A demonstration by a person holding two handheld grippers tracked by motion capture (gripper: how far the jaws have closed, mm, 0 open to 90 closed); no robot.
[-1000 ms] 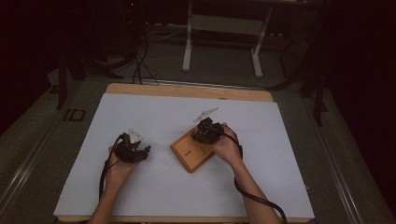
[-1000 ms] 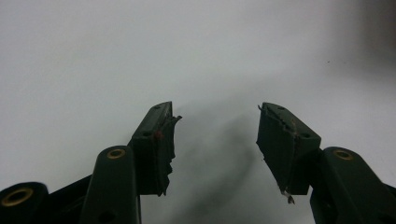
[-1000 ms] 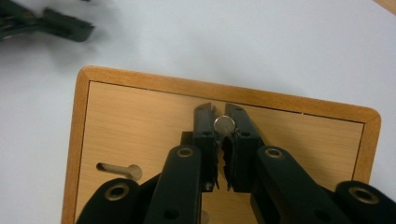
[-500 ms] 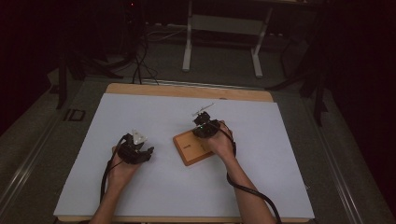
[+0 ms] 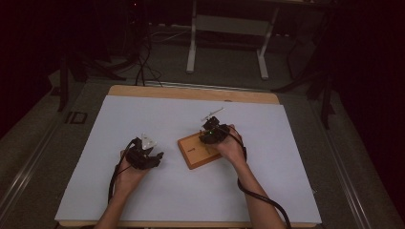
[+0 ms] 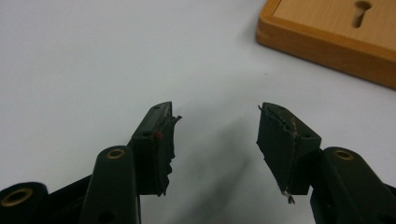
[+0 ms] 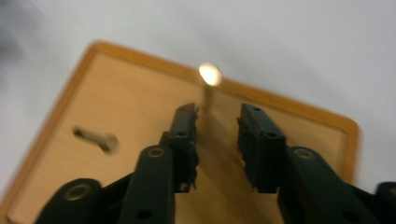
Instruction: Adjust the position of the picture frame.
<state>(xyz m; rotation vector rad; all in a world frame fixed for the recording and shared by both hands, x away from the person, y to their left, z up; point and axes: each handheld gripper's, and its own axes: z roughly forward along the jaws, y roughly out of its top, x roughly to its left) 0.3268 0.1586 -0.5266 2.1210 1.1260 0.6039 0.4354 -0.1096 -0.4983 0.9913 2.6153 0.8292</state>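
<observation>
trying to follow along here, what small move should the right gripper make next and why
Probably ease the right gripper forward and close it on the small peg standing on the wooden board: its jaws are open with the peg just past the tips.

Dim, dark-edged high view; blurred right close-up.

Smooth wooden board, matt white table

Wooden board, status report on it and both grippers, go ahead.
Left gripper open over bare white table, holding nothing. Right gripper open above wooden board, jaws flanking an upright peg. Nothing in the way.
</observation>
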